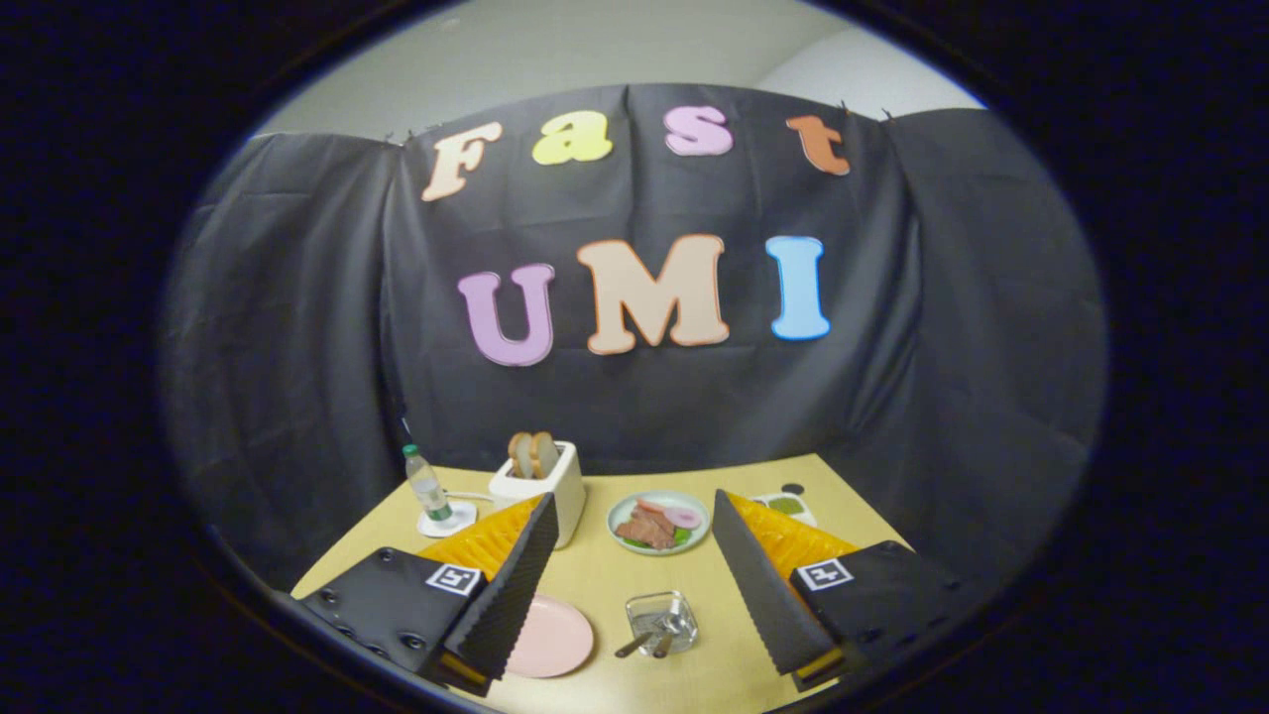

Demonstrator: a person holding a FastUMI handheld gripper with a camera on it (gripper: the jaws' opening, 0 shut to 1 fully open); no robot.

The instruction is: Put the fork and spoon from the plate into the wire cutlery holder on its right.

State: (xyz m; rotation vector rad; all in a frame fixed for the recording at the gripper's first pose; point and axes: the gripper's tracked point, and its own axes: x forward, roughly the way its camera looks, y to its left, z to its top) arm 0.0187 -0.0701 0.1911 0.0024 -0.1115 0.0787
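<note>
Tool hangs above the worktop with its fingers spread wide and nothing held; between them sits the wire cutlery holder, fork and spoon handles inside it. Pink plate lies bare at the holder's nine o'clock, beside the left finger.

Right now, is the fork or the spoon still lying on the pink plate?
No, the pink plate is bare, and utensil handles stick out of the wire cutlery holder beside it, between the open hand-held gripper fingers.
</note>
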